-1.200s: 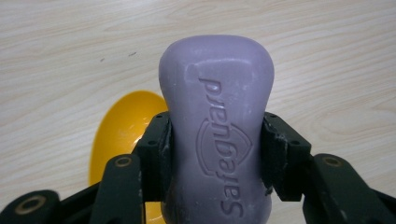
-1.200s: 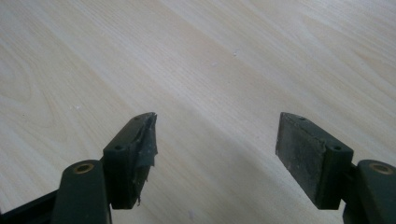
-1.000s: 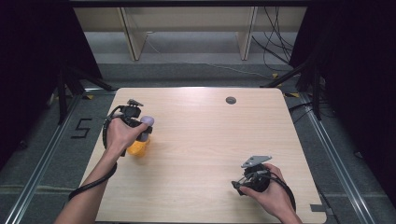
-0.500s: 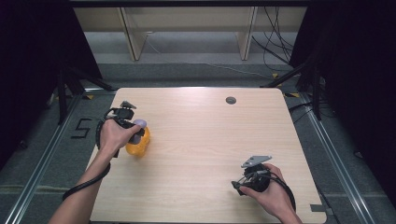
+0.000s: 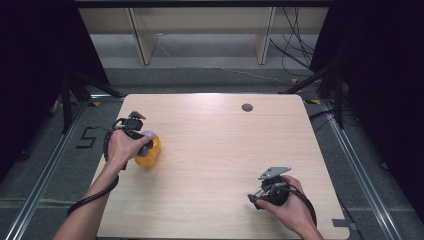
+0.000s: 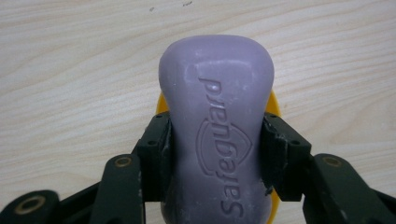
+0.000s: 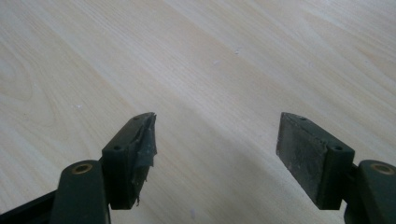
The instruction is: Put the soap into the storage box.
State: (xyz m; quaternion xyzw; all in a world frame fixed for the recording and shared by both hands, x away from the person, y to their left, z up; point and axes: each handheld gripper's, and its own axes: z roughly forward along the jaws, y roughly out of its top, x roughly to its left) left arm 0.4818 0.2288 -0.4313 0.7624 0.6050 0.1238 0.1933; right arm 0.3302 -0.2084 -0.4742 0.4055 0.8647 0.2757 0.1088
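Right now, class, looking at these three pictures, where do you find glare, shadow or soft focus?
High view: a pale glare on the far part of the table, with dark surroundings at both sides. Left gripper view: the purple soap bar is evenly lit, its raised lettering legible, its far end slightly soft. Right gripper view: the right gripper casts a faint shadow on the wood between its open jaws.
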